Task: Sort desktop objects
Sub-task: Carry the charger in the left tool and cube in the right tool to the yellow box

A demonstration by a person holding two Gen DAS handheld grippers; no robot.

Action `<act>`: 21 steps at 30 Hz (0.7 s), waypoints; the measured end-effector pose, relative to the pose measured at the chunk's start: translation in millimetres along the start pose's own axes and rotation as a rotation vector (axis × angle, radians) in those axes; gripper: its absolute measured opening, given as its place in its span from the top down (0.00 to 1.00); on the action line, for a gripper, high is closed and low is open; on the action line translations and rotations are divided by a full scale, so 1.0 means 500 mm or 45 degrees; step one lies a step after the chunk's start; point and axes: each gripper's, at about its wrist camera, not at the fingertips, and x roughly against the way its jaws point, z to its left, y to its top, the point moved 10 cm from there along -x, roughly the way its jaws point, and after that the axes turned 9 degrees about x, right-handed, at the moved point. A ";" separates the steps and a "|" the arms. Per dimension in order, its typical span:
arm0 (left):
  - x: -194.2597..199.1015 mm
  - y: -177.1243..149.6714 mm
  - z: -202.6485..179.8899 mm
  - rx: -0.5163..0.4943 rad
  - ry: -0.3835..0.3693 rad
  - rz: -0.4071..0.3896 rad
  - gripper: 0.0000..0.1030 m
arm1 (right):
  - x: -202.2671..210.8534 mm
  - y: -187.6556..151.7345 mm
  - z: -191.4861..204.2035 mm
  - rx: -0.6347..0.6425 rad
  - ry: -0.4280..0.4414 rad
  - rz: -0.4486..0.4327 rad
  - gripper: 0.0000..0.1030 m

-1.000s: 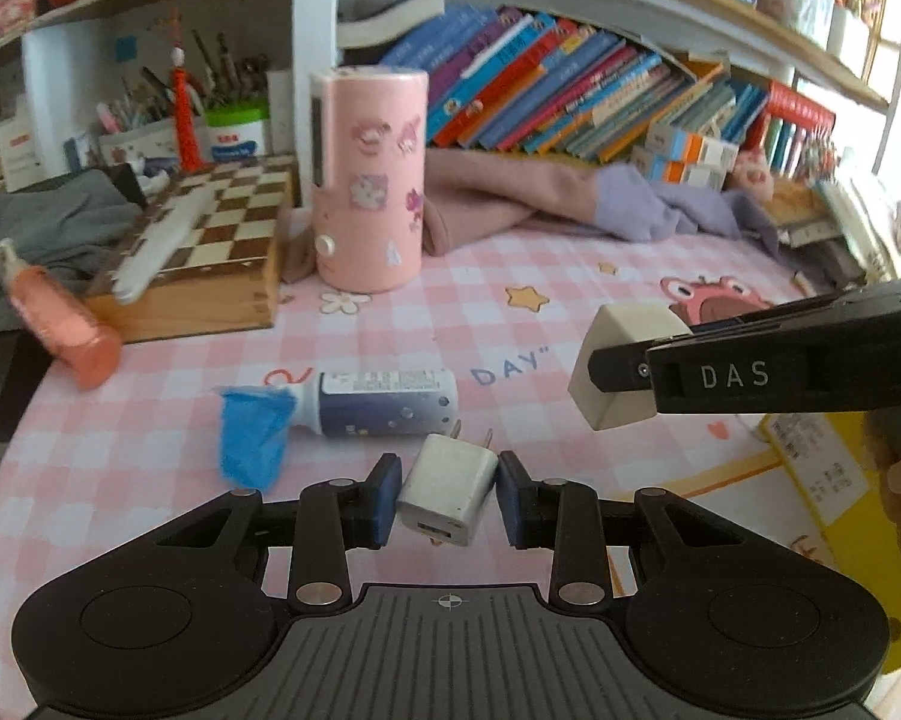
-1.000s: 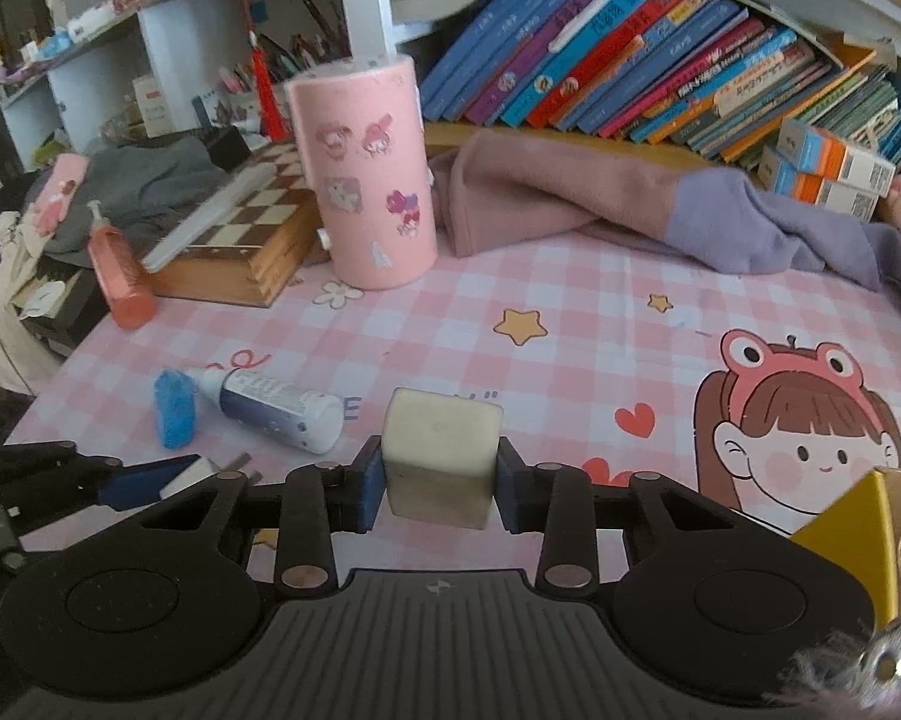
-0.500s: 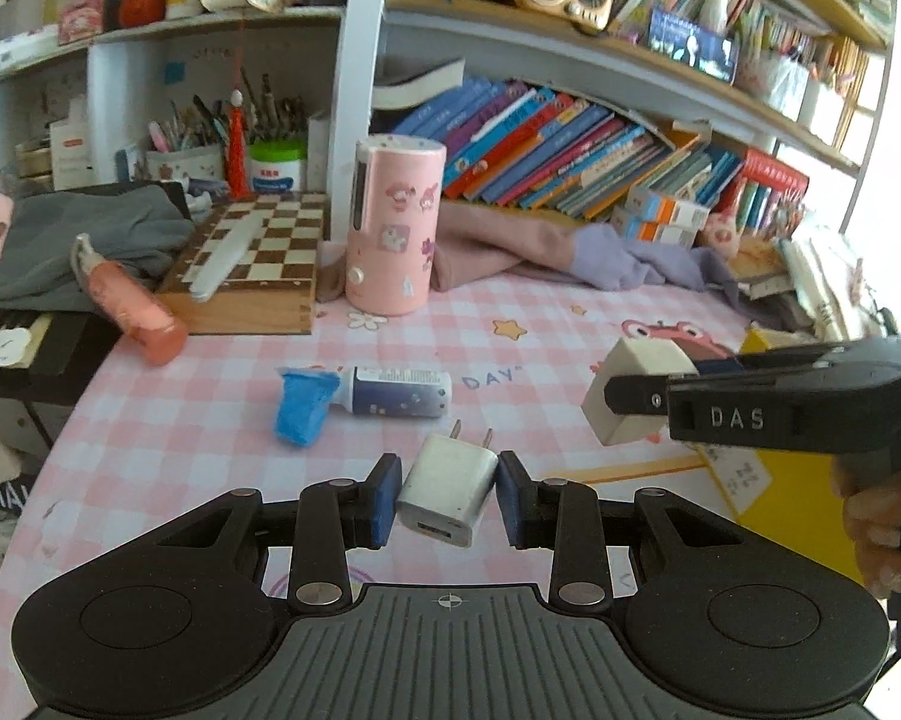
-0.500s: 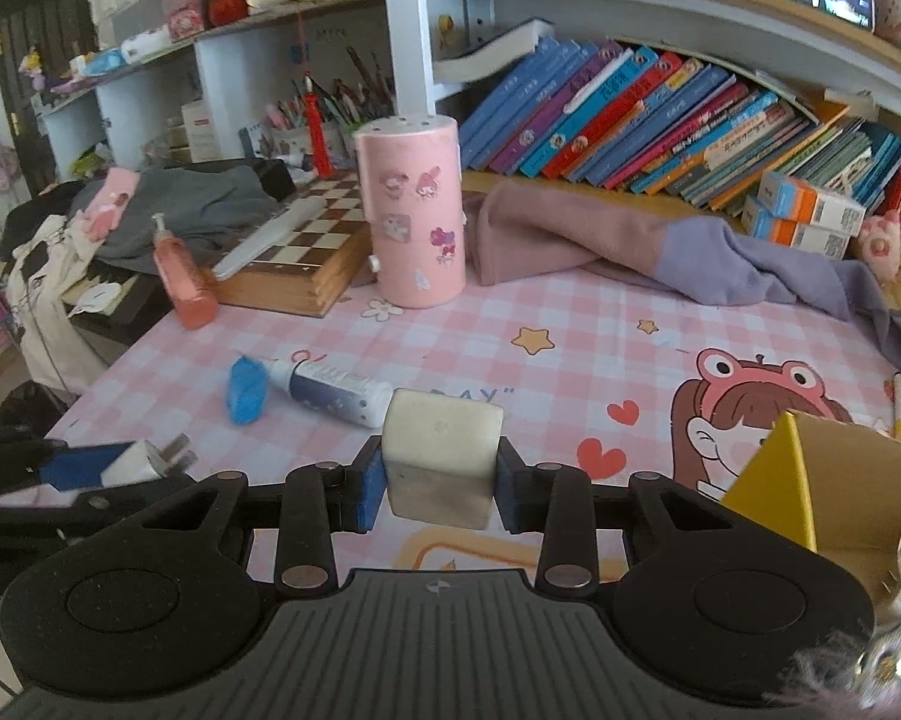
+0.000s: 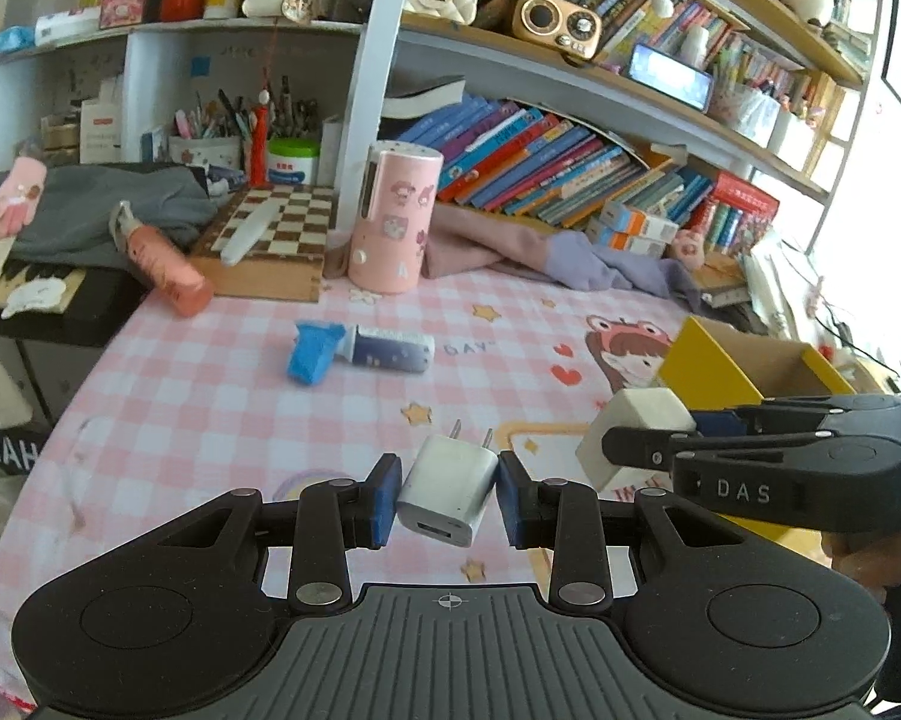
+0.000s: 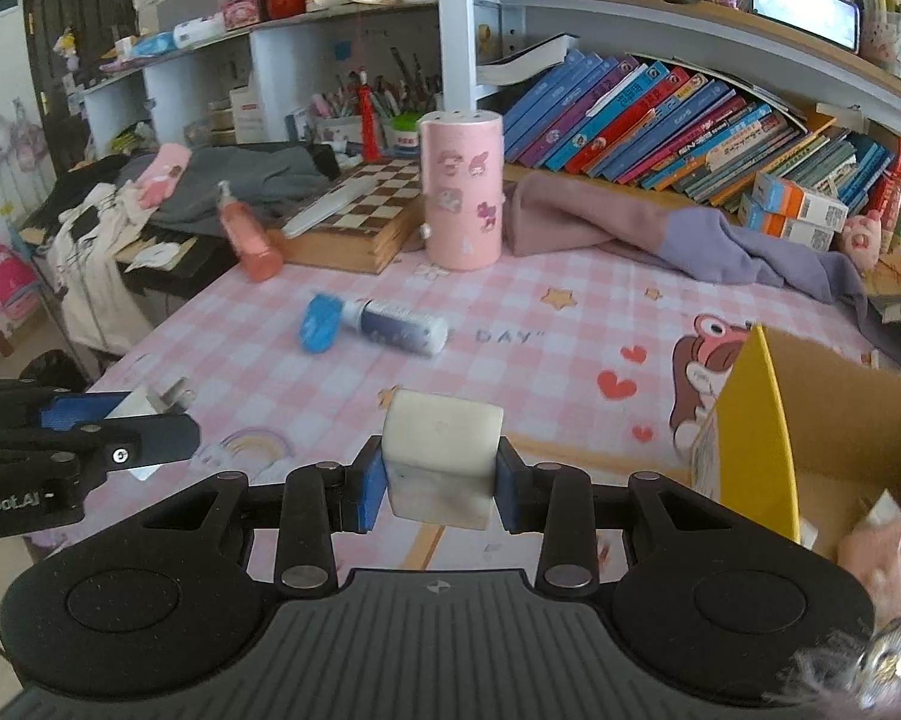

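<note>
The left gripper (image 5: 448, 498) clamped a white charger (image 5: 447, 495) above the pink desk (image 5: 210, 396), and the right gripper (image 6: 438, 480) clamped a cream block (image 6: 441, 459) just beside an open yellow box (image 6: 756, 420). Both loads seemed mid-carry; the next move likely called for lowering each into the box and opening the jaws.

Box (image 6: 750, 432) running off right edge, contents blurring; left tool (image 6: 150, 420) hiding most of charger (image 6: 150, 399).
</note>
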 end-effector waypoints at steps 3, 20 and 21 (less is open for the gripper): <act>0.022 -0.018 -0.004 -0.007 -0.012 0.002 0.68 | 0.023 -0.025 0.022 -0.015 0.010 0.014 0.68; 0.188 -0.134 -0.002 -0.027 -0.018 -0.005 0.68 | 0.157 -0.144 0.149 -0.039 0.050 0.029 0.68; 0.194 -0.140 -0.003 -0.033 -0.022 -0.004 0.68 | 0.165 -0.152 0.156 -0.041 0.047 0.030 0.68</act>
